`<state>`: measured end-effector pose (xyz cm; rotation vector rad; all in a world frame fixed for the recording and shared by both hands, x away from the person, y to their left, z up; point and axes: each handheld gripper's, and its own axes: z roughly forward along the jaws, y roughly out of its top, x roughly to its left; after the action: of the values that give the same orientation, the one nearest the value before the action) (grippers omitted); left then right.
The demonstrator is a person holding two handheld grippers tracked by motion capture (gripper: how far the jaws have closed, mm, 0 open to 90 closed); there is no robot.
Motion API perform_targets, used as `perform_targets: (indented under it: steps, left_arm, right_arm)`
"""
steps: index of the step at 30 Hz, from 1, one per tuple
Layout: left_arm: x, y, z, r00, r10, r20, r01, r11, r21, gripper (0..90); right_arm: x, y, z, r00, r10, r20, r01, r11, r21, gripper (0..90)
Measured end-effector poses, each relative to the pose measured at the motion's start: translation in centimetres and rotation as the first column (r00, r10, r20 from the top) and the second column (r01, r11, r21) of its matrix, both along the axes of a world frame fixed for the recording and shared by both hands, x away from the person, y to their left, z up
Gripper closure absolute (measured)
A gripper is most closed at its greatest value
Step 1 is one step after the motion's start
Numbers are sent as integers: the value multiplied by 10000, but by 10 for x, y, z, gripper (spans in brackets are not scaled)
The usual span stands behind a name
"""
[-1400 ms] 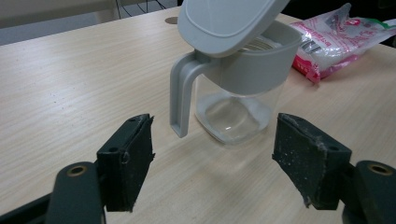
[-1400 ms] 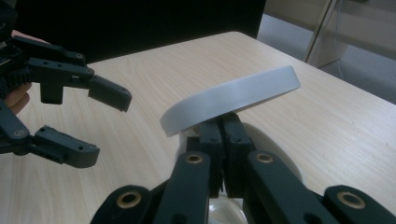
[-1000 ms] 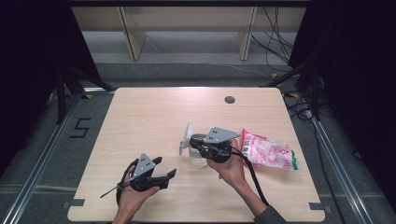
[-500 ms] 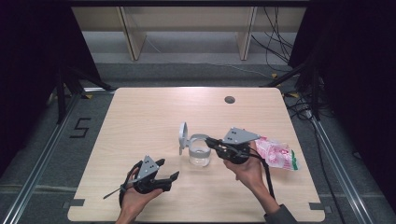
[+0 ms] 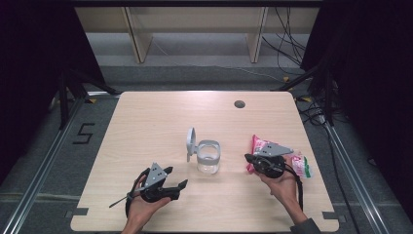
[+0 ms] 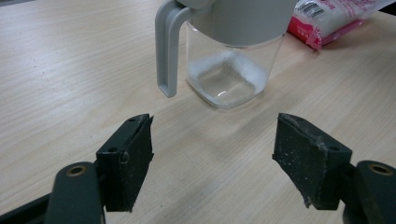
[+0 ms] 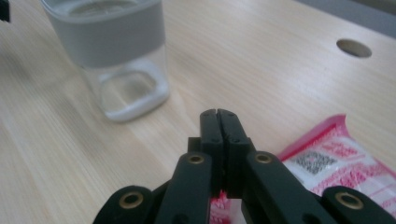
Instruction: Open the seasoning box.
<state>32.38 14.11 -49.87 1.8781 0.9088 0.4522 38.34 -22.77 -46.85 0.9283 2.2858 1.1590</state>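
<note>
The right gripper (image 7: 218, 114) has its fingers (image 7: 211, 128) clenched tight together with nothing between them; it hangs over the near left edge of the pink bag (image 5: 298, 161), which lies flat at the right side of the tabletop (image 5: 146, 122). In the right gripper view the bag's pink-bordered corner sits just beside and beneath the closed tips. The left gripper (image 6: 215, 154) stands released, its fingers (image 6: 133, 154) spread wide and empty, aimed at the clear jar (image 5: 208, 157) from the near left. The jar stands upright mid-tabletop, a grey band round its mouth, its grey lid (image 5: 190, 144) flipped up at the left, and a thin layer of white grains on its bottom.

Judging by this, the step in hand is fetching the bag so more of its contents can go into the open jar. The next move calls for the right fingers to part, settle over an edge of the bag and pinch it firmly enough to lift without the slack plastic slipping. The left gripper looks placed to steady the jar, probably by its handle (image 6: 167, 51), before any pouring begins
</note>
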Motion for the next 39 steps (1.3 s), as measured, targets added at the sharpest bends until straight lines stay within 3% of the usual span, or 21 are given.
perform_targets:
  steps: [3,4,5,7,9,12,15,18,20,21,23,25,27,29,30,32,35,39]
  left_arm:
    - [0,0,0,9999,-112,-13,112,9998,132,276]
    - [0,-1,-1,10000,-58,-10,58,10000,-12,276]
    - [0,0,0,9999,-101,-19,102,9999,117,276]
    - [-1,1,0,10000,-18,21,18,9999,137,277]
    - [0,2,1,10000,-7,-4,7,10000,64,277]
    - [0,2,0,10000,21,-22,-21,9999,150,277]
    - [-1,-2,0,10000,25,-41,-24,10000,64,277]
    - [0,-2,0,9996,-265,89,262,9992,300,277]
    - [-1,-4,-2,9999,-86,-62,86,10000,42,277]
    - [0,-3,-2,9999,-149,-76,151,9996,222,277]
    - [0,-4,-2,9998,-156,-82,158,9997,162,277]
    - [-1,-4,-1,10000,-73,-59,74,10000,39,278]
    - [0,-2,-1,9999,-98,-47,98,9999,30,278]
    - [0,-1,0,9999,-103,-29,103,9998,170,278]
    - [1,0,0,9999,-99,-30,100,9996,271,278]
    - [0,-2,0,9999,-100,-59,100,10000,-3,278]
    - [-1,-3,-1,9999,-92,-71,93,9999,91,278]
    - [0,-4,-1,9998,-160,-108,161,9998,109,278]
  right_arm:
    - [-1,2,-5,9997,17,-254,-26,9993,-366,900]
    - [-1,3,-6,9995,101,-299,-114,9990,-441,900]
    - [-3,3,-6,9999,155,-69,-159,9982,-577,900]
    - [-9,1,-5,9993,158,-339,-170,9992,-354,900]
    - [-15,-4,-5,9996,165,-248,-170,9997,-184,900]
    - [-28,-14,-5,9987,64,-513,-63,10000,28,900]
    - [-43,-30,-5,9991,-231,-343,228,9997,-88,900]
    - [-50,-43,-5,9979,-482,-430,475,9987,-186,900]
    - [-49,-48,-8,9967,-641,-489,625,9975,-333,900]
    - [-48,-50,-10,9961,-714,-521,697,9970,-347,900]
    - [-46,-52,-14,9927,-838,-868,791,9953,-562,900]
    - [-40,-56,-19,9948,-829,-587,769,9922,-976,900]
    - [-37,-60,-22,9925,-954,-759,863,9897,-1145,900]
    - [-36,-63,-24,9860,-1305,-1038,1221,9890,-833,900]
    - [-33,-67,-24,9907,-1126,-760,1042,9888,-1066,900]
    - [-33,-69,-24,9884,-1280,-813,1188,9869,-1097,900]
    - [-31,-72,-23,9833,-1595,-875,1501,9831,-1050,900]
    - [-24,-82,-24,9838,-1690,-606,1612,9800,-1168,900]
